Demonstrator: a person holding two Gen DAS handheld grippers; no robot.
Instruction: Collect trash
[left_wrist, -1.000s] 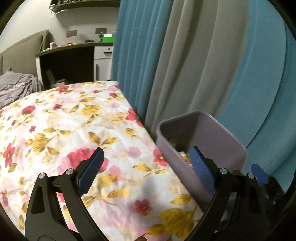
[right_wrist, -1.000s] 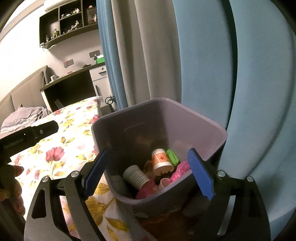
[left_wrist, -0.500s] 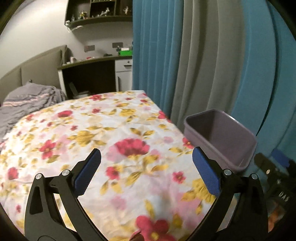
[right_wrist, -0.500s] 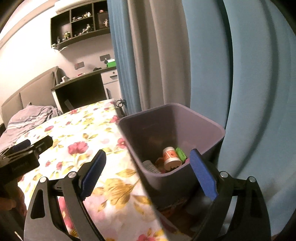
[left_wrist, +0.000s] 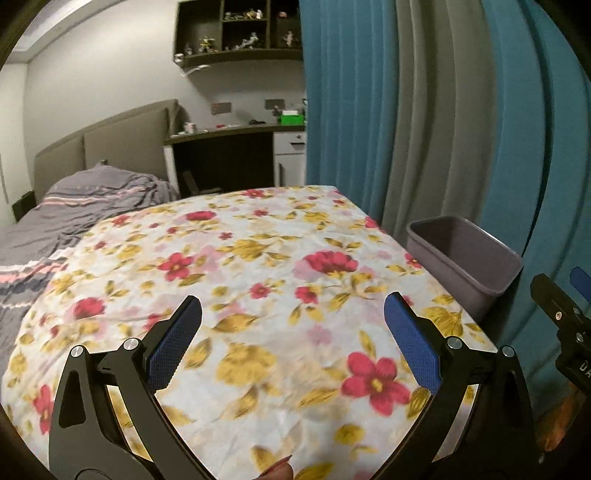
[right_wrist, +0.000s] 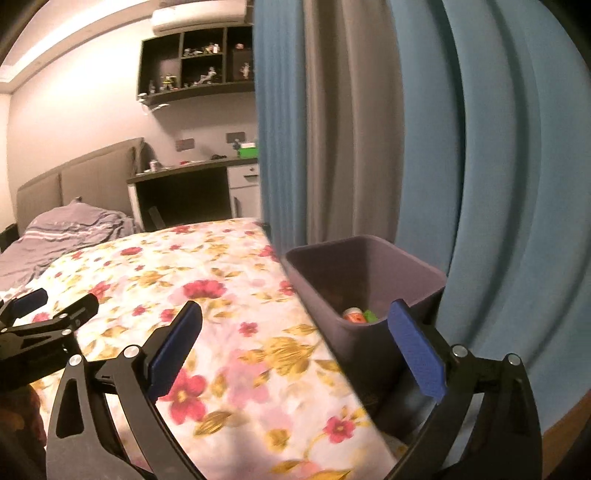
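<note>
Two or three scraps show at the bottom of the purple bin (right_wrist: 364, 280): an orange-and-white cup (right_wrist: 352, 315) and something green (right_wrist: 370, 315) beside it, though blur and the near wall hide whatever else lies there. It stands on the floor just beside the far corner of the floral bedspread (left_wrist: 258, 280), against the blue and grey curtain (left_wrist: 424, 110).

No loose trash shows on the cover from either wrist view, so the collecting looks nearly done or done. To finish well, sweep both cameras slowly over the spread and toward the grey striped blanket (left_wrist: 74, 210) before stopping, since small scraps would hide among the printed flowers.

Both tools hang above the bed's near end. On the left gripper (left_wrist: 291, 328) the jaws are spread wide with nothing between them; the right gripper (right_wrist: 295, 334), nearer the bin, is equally wide and empty. Keep them apart, and keep the right one off the bin's rim.
</note>
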